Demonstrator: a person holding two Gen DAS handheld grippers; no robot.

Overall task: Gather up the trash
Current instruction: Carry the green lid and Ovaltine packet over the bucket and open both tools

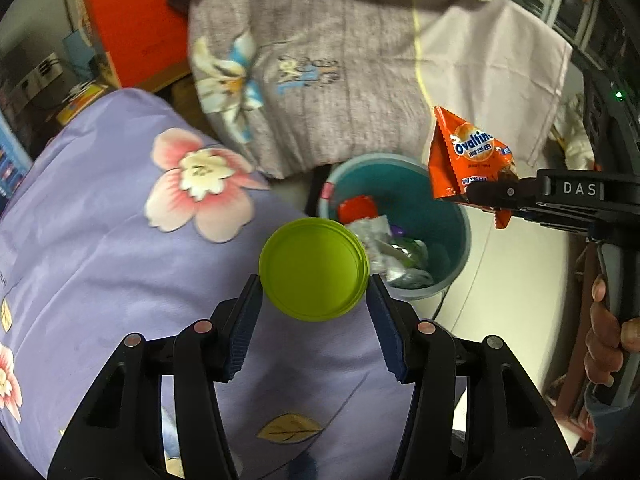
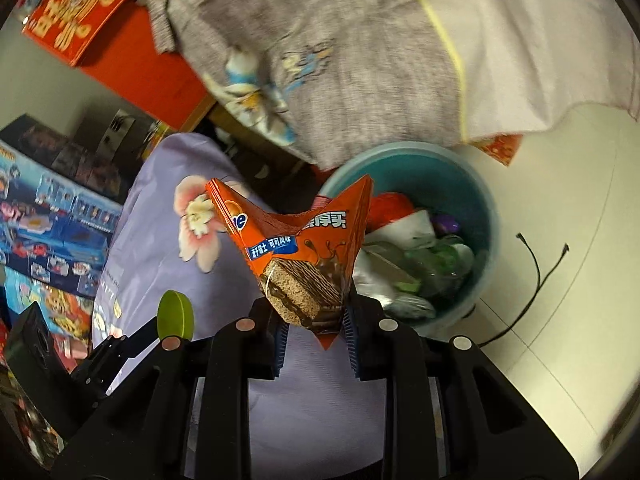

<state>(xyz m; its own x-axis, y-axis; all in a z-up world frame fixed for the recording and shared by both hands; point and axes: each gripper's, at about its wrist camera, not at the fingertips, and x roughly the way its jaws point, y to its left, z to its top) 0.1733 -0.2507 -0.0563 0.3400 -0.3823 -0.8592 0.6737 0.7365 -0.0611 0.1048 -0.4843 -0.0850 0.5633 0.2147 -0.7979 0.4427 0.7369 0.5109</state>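
My left gripper (image 1: 314, 294) is shut on a round lime-green lid (image 1: 313, 269), held flat above the purple floral bedding, just left of a teal bin (image 1: 448, 216). The bin (image 2: 486, 216) stands on the floor with several wrappers and a red piece inside. My right gripper (image 2: 314, 322) is shut on the lower end of an orange Ovaltine snack wrapper (image 2: 296, 248), which stands up between the pads. The left wrist view shows that wrapper (image 1: 466, 156) hanging over the bin's right rim, with the right gripper (image 1: 490, 196) coming in from the right. In the right wrist view the green lid (image 2: 175, 314) shows edge-on at lower left.
Purple floral bedding (image 1: 120, 240) fills the left and foreground. A grey printed garment (image 1: 320, 72) and pale cloth (image 1: 500, 64) hang behind the bin. Red boxes (image 2: 84, 4) and stacked toy boxes (image 2: 52, 220) sit at left. A black cable (image 2: 536, 280) lies on the pale floor.
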